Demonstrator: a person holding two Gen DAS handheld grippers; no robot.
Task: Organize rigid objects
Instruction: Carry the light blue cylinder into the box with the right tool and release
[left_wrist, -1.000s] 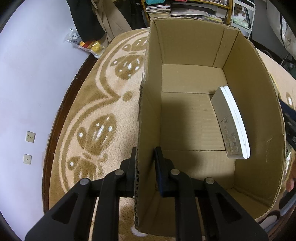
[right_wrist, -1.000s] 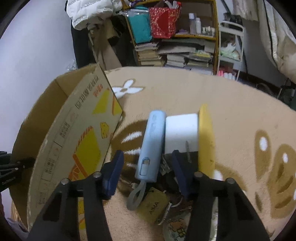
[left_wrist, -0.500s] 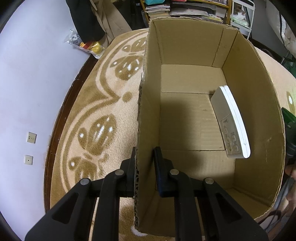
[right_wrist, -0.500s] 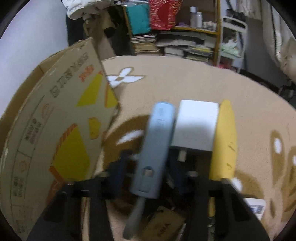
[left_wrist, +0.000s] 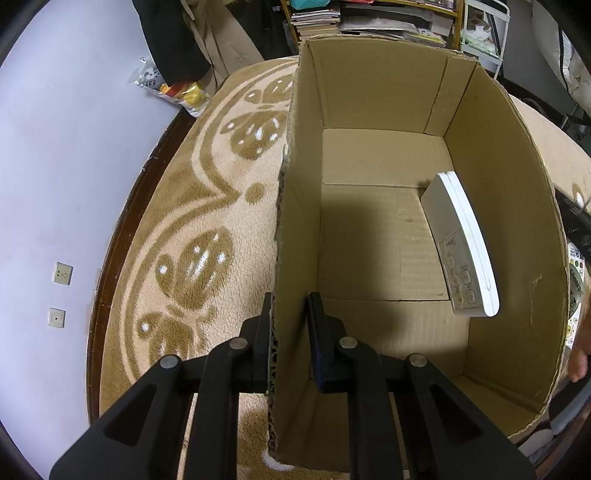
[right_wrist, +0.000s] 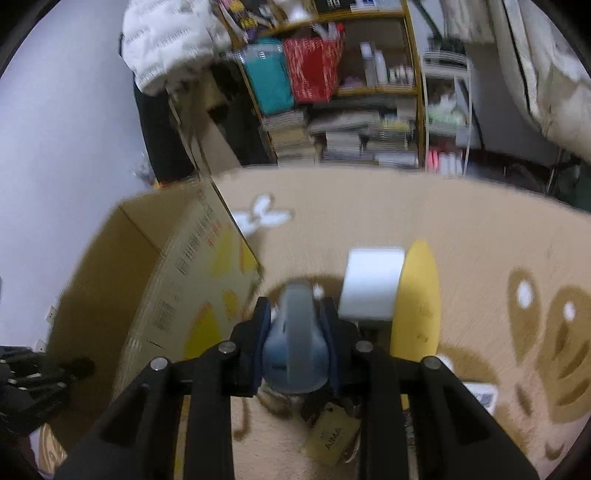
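My left gripper (left_wrist: 289, 314) is shut on the near left wall of an open cardboard box (left_wrist: 295, 206), one finger outside and one inside. A white remote control (left_wrist: 460, 247) leans against the box's right inner wall. In the right wrist view my right gripper (right_wrist: 296, 325) is shut on a light blue power bank (right_wrist: 295, 343), lifted off the carpet and pointing forward between the pads. The box (right_wrist: 177, 295) stands to its left. A white block (right_wrist: 371, 284) and a yellow object (right_wrist: 417, 302) lie on the carpet just right of the gripper.
A tan tag marked AIMA with keys (right_wrist: 332, 432) lies on the patterned carpet under the right gripper. A shelf with books and bags (right_wrist: 332, 92) stands at the back. The left gripper's dark shape (right_wrist: 33, 380) shows at the left edge of the right wrist view.
The right gripper's jaws came together around the blue power bank and raised it off the carpet. The left gripper and the box stayed still.
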